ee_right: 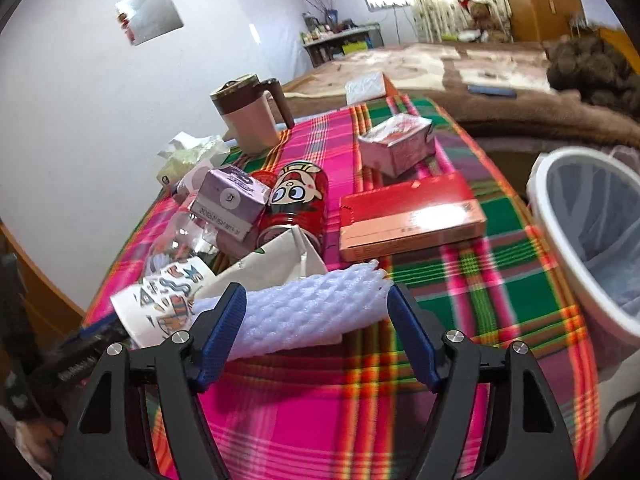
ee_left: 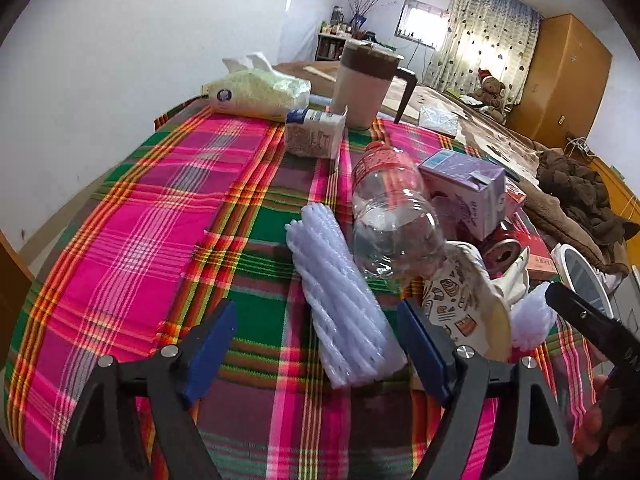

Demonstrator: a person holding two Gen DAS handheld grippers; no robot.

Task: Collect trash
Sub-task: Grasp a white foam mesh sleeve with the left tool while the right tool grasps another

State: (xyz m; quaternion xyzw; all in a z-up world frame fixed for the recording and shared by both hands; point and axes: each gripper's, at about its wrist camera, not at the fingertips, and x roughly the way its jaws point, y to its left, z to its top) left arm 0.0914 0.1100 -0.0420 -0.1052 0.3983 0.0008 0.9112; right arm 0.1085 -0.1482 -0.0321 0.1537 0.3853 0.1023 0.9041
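Trash lies on a plaid tablecloth [ee_left: 132, 216]. My left gripper [ee_left: 320, 344] is open, its blue pads either side of a white foam net sleeve [ee_left: 340, 300] lying flat. Beyond it lie a clear plastic bottle [ee_left: 392, 212], a purple carton [ee_left: 468, 188], a printed paper cup [ee_left: 460, 304] and a red can [ee_left: 504, 252]. My right gripper [ee_right: 316, 320] is open around another white foam net [ee_right: 308, 308]. The paper cup [ee_right: 168, 304], purple carton [ee_right: 232, 204], red cartoon can [ee_right: 296, 200] and a flat red box [ee_right: 408, 216] lie beyond it.
A white bin with a liner [ee_right: 592, 236] stands off the table's right edge, also in the left wrist view [ee_left: 584, 276]. At the far end stand a brown-lidded jug [ee_left: 364, 80], a tissue pack [ee_left: 260, 88] and a small carton [ee_left: 316, 132]. A bed lies behind.
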